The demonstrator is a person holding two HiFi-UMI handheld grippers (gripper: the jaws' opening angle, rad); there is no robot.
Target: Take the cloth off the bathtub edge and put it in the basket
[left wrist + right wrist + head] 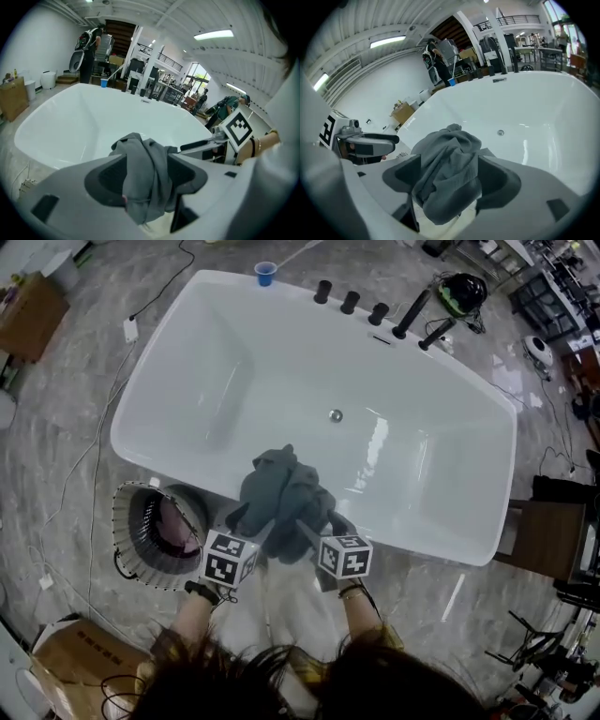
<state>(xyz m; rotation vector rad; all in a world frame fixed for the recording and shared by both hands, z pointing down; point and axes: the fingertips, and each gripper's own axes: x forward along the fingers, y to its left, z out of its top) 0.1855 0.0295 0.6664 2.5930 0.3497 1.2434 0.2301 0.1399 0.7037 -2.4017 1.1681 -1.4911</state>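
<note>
A dark grey cloth (286, 495) sits bunched in a heap on the near rim of the white bathtub (417, 542). My left gripper (251, 524) is at its left side and my right gripper (314, 529) at its right, both pointing down into the heap. In the left gripper view the cloth (143, 187) lies between the spread jaws of the left gripper (147, 174), which is open. In the right gripper view the cloth (450, 159) fills the gap of the right gripper (450, 182), also open. The wire basket (131, 559) stands on the floor, left of my hands.
A blue cup (266, 274) and black tap knobs (350, 302) line the tub's far rim. A cardboard box (84, 652) lies at the lower left and another box (33, 313) at the upper left. Cables cross the marble floor (66, 465). A brown stool (547, 535) is on the right.
</note>
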